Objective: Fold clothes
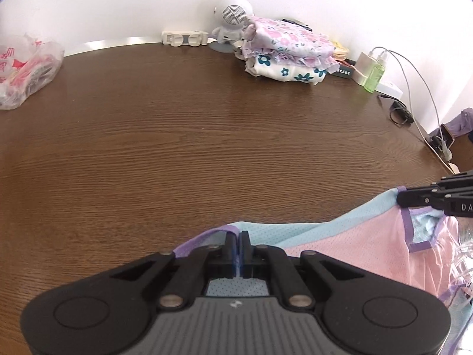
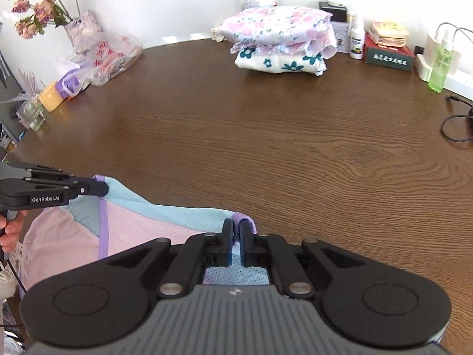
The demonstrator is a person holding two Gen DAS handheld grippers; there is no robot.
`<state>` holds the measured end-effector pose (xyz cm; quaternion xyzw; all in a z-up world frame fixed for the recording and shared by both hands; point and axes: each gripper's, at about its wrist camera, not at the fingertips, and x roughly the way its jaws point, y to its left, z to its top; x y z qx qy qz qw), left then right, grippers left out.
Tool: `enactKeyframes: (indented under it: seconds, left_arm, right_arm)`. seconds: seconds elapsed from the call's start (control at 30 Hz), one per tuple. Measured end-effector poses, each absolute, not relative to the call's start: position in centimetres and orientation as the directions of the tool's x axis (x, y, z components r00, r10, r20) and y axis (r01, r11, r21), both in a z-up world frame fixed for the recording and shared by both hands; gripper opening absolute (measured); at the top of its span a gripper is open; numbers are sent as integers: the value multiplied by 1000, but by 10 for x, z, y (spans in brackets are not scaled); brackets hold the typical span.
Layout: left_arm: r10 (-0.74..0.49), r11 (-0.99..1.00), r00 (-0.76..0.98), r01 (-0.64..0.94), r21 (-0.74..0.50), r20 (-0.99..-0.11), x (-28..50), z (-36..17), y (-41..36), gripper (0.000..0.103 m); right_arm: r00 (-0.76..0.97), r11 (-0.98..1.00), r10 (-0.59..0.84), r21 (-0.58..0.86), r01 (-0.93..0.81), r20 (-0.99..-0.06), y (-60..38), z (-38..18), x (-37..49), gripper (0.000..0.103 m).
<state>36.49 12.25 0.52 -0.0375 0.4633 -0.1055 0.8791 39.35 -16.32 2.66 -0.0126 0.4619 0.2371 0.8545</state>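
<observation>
Both grippers clamped on the top edge of a pink-and-blue mesh garment at the near edge of the table.

Left gripper (image 1: 239, 238) is closed on the pale-blue band beside a purple-trimmed corner; right gripper (image 2: 235, 230) is closed on the purple-bound corner at the other end of that edge. The garment (image 1: 363, 245) hangs slack between them, with most of it drooping off the near side of the wooden table (image 1: 192, 136). Judged light, limp and thin: it will sag and crease, not hold shape. The bound purple hem looks like the firmest place to pinch. A folded floral stack (image 2: 280, 41) sits by the far wall.
</observation>
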Motion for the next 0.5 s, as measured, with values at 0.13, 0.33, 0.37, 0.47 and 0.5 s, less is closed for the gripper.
enactKeyframes:
  seconds: [0.13, 0.33, 0.37, 0.47, 0.5]
  left_arm:
    - [-219, 976, 557, 127, -179, -801, 364, 4, 126, 2]
    - [-227, 974, 557, 117, -194, -799, 365, 3, 128, 3]
    - [-227, 974, 556, 118, -194, -799, 365, 2, 128, 3]
    - [-228, 974, 554, 119, -194, -801, 365, 1, 127, 3]
    - [-228, 974, 554, 119, -195, -801, 365, 1, 127, 3]
  right_arm:
    - [436, 887, 399, 220, -405, -807, -163, 19, 394, 12]
    - [487, 897, 379, 184, -401, -787, -181, 32, 387, 16]
    - [481, 893, 367, 157, -421, -796, -178, 30, 388, 16]
    - [466, 875, 327, 78, -478, -822, -170, 23, 389, 16]
    - [461, 867, 313, 51, -496, -830, -168, 21, 389, 16]
